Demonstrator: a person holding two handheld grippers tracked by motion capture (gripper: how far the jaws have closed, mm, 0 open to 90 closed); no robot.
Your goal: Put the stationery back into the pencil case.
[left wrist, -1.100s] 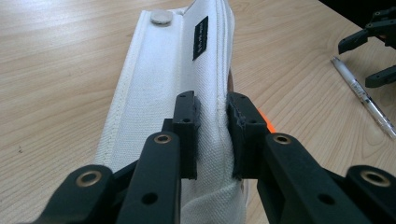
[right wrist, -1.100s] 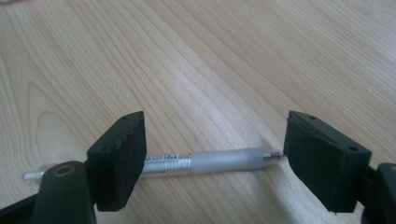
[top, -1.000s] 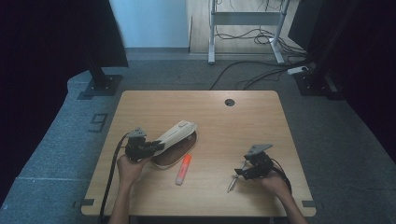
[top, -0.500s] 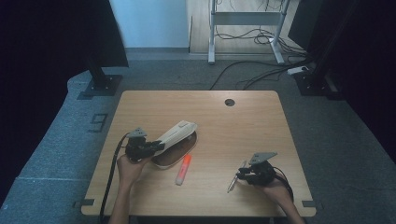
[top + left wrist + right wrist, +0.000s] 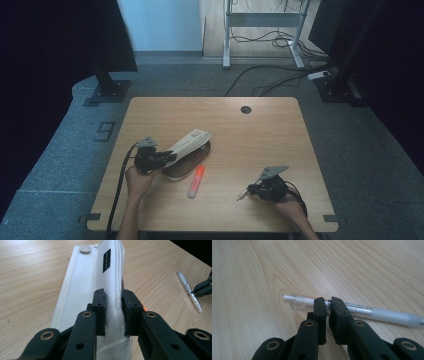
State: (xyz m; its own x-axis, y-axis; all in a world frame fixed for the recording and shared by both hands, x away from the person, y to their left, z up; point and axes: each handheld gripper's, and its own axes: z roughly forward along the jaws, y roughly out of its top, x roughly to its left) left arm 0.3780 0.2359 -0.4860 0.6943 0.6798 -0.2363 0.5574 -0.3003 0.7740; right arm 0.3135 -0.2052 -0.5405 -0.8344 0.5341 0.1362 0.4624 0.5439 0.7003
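A white canvas pouch (image 5: 189,143) lies left of the table's middle, its flap lifted off the dark oval opening (image 5: 187,167). My left gripper (image 5: 113,297) is shut on a fold of the pouch (image 5: 82,290); in the high view the left gripper (image 5: 167,158) sits at the pouch's near-left end. A clear grey pen (image 5: 387,315) lies on the wood near the front right. My right gripper (image 5: 327,302) is shut on the pen's barrel; in the high view the right gripper (image 5: 256,190) has the pen (image 5: 242,194) poking out to its left.
An orange highlighter (image 5: 196,181) lies between the two grippers, just in front of the pouch. A round cable hole (image 5: 245,109) is at the table's (image 5: 260,145) far side. Monitor stands and cables surround the table on the floor.
My right gripper has moved toward the table's near edge and down onto the pen, and its jaws now pinch the barrel. The left gripper and pouch have stayed put.
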